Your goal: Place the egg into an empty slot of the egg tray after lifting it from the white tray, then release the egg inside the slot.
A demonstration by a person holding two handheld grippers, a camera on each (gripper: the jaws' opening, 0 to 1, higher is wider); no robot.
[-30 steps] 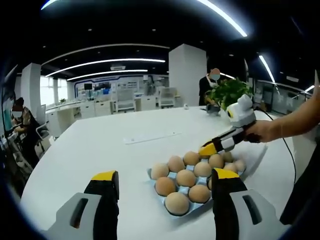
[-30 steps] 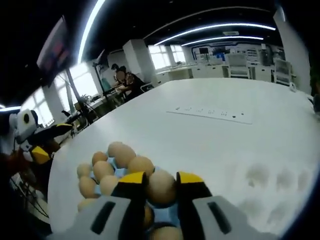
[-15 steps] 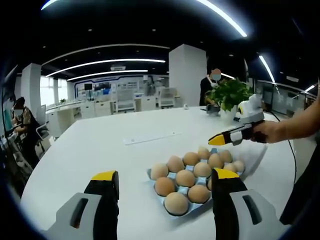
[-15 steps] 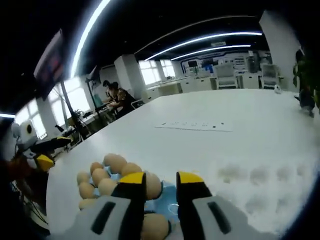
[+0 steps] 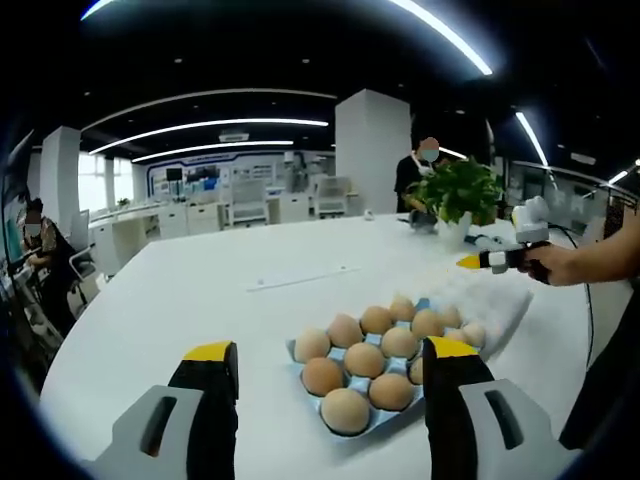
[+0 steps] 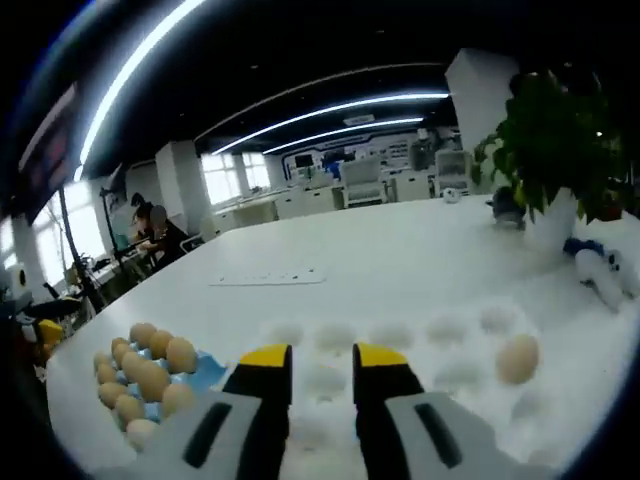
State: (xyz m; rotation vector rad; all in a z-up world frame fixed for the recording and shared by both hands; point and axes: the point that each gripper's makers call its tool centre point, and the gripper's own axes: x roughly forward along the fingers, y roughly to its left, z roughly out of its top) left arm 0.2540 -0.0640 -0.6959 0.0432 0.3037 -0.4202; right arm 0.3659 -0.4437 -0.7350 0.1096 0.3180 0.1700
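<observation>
Here, in the left gripper view, the left gripper (image 5: 325, 365) hangs low over the near edge of a broad white table (image 5: 180, 300), its two yellow-tipped jaws spread wide with nothing between them. Past the jaws a blue egg tray (image 5: 385, 365) sits toward the table's right side, packed with brown eggs; the right jaw cuts off its nearest right corner, so how many slots there are filled cannot be told. Just beyond it lies the white tray (image 5: 505, 305), pale against the table and hard to make out. Further right a hand (image 5: 560, 265) holds the right gripper (image 5: 468, 262) above that tray's far edge; its tips look close together, though too small to be sure.

In the right gripper view, the egg tray (image 6: 205, 372) lies at the lower left, its eggs bunched along its left side and a blue patch bare beside them. The right gripper (image 6: 321, 357) shows its jaws nearly closed, a narrow gap between the tips, holding nothing. Under and beyond them spreads the white tray (image 6: 400, 335), its hollows faint. One egg (image 6: 518, 358) rests in a hollow near that tray's right edge. A potted plant (image 6: 545, 150) stands on the table behind it, partly cut off.
</observation>
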